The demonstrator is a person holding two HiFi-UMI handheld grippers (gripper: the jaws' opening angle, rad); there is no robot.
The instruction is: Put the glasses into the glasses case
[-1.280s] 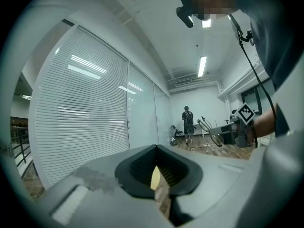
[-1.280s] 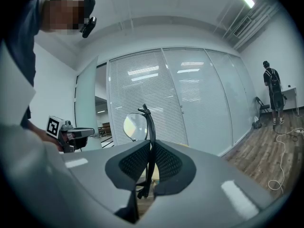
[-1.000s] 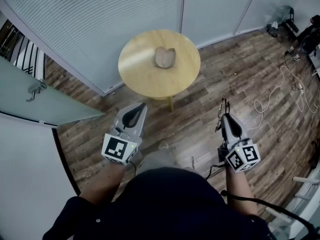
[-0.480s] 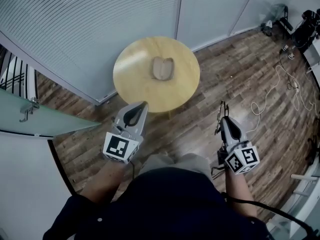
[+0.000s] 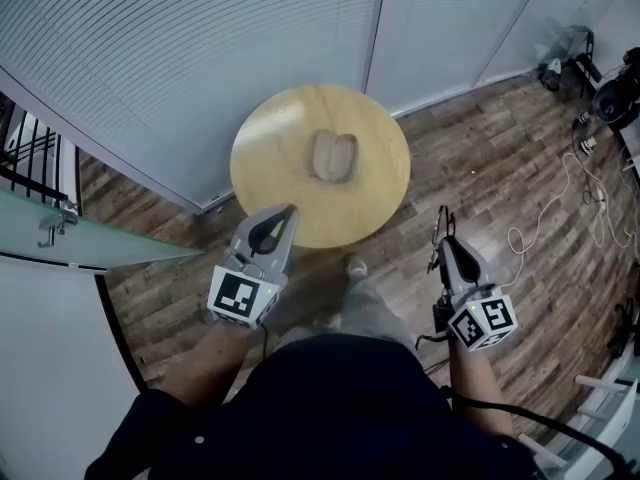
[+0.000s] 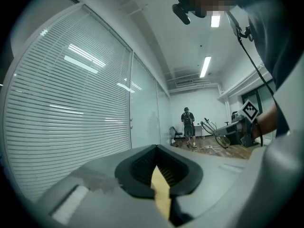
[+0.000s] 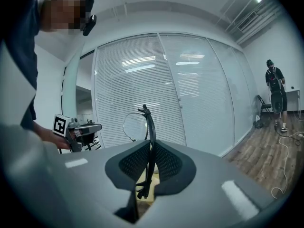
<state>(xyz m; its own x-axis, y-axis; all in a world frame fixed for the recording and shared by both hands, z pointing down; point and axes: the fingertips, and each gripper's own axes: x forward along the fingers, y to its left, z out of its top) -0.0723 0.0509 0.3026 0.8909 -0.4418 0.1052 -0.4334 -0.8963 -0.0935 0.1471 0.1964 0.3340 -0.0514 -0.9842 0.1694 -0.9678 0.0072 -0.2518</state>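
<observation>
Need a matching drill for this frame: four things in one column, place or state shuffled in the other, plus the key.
Things
1. glasses
2. case
3. left tongs
4. table

Place or state
A. empty, tips together
B. stands on the wood floor by the blinds
C. clamped in the right tongs
D. lies on the round yellow top

Pairs: 1-C, 2-D, 3-A, 4-B

Bare tabletop (image 5: 270, 173) all round the central glasses case (image 5: 335, 156)
</observation>
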